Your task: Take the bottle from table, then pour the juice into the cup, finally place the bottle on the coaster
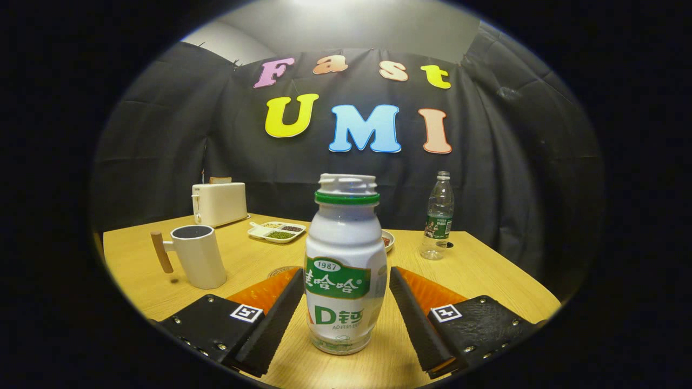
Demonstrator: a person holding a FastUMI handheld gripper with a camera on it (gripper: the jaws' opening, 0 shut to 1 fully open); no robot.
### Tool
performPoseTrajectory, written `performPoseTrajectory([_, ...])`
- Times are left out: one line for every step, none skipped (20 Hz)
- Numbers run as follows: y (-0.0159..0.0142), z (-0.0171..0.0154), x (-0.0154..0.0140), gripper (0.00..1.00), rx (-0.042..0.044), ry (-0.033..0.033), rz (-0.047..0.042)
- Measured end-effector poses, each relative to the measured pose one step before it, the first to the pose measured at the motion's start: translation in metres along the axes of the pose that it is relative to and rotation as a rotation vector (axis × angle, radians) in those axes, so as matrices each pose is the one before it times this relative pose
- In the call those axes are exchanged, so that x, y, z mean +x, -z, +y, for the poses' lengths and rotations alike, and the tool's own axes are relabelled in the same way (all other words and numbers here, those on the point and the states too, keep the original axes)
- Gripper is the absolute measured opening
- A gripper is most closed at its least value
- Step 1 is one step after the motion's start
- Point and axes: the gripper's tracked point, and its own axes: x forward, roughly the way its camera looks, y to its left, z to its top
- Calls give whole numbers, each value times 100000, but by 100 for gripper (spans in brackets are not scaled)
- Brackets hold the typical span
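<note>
Gripper (346,302) spread w/ bottle (346,265) upright btwn fingers, not touching yet, so I'd close slow, centred on the label, keeping it vertical before lifting toward cup (197,262).

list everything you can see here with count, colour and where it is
juice bottle: 1, white with green label and green neck ring, no cap, upright on the table between the fingers
cup: 1, white with wooden handle, left of the fingers
coaster: 1, round, mostly hidden behind the left finger
toaster: 1, cream, far left by the wall
divided tray: 1, white, holding dark and green bits, beyond the bottle
small dish: 1, white rim, just behind the bottle
water bottle: 1, clear, green label, far right
table: 1, light wood
gripper: 1, open, fingers either side of the juice bottle, not pressing it
</note>
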Motion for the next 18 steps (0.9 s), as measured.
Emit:
performPoseTrajectory([64,52,-88,96,254,54,564])
performPoseTrajectory([-6,63,339,82,885,373,-689])
performPoseTrajectory([-132,-24,-80,80,161,103,327])
performPoseTrajectory([137,121,227,80,-317,32,-177])
performPoseTrajectory([-90,102,-99,77,-871,69,-52])
performPoseTrajectory([-52,104,9,77,-1316,-32,-396])
performPoseTrajectory([-106,64,-140,76,-1616,358,-112])
performPoseTrajectory([22,82,180,74,-1627,431,-308])
performPoseTrajectory([-84,-12,-19,75,-1671,759,37])
performPoseTrajectory([-36,109,8,75,-1365,302,-61])
performPoseTrajectory([-84,-2,-5,75,-1090,635,295])
performPoseTrajectory([-21,56,45,75,-1353,289,79])
performPoseTrajectory([-199,36,-35,75,-1578,531,290])
performPoseTrajectory([-96,44,-41,75,-1754,130,37])
performPoseTrajectory([-345,171,48,75,-1746,-3,-125])
performPoseTrajectory([-233,183,91,75,-1663,-221,-160])
performPoseTrajectory([-414,255,47,75,-1973,-386,-313])
performPoseTrajectory([-378,219,84,74,-2447,-120,-286])
